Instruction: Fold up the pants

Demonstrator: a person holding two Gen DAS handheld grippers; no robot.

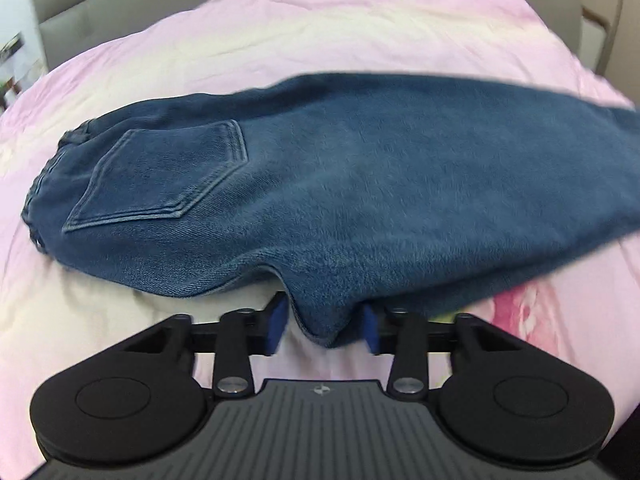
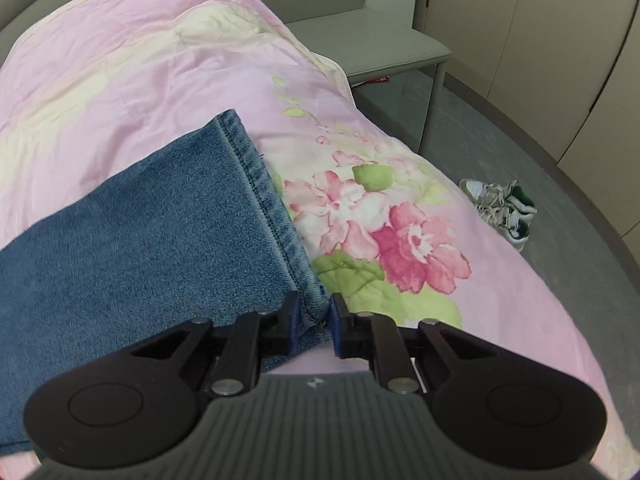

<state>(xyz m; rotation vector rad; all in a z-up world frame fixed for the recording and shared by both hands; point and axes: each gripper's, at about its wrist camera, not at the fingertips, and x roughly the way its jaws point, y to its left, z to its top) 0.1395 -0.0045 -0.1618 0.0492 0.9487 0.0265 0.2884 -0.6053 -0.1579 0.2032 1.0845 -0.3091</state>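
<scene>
Blue jeans (image 1: 320, 184) lie on a pink flowered bedcover (image 1: 280, 32), back pocket (image 1: 160, 180) up, waistband at the left. My left gripper (image 1: 325, 326) has its blue pads either side of a hanging fold of the near edge of the jeans; the gap is fairly wide and the cloth fills it. My right gripper (image 2: 314, 320) is shut on the hem corner of the jeans leg (image 2: 140, 232), which runs away to the left in the right wrist view. The hem seam (image 2: 264, 196) runs diagonally up from the fingers.
The bedcover (image 2: 360, 216) slopes off at the right onto a grey floor. A pair of sneakers (image 2: 502, 208) lies on the floor. A grey chair (image 2: 360, 40) stands beyond the bed's far corner. A grey headboard (image 1: 100, 8) is at the far left.
</scene>
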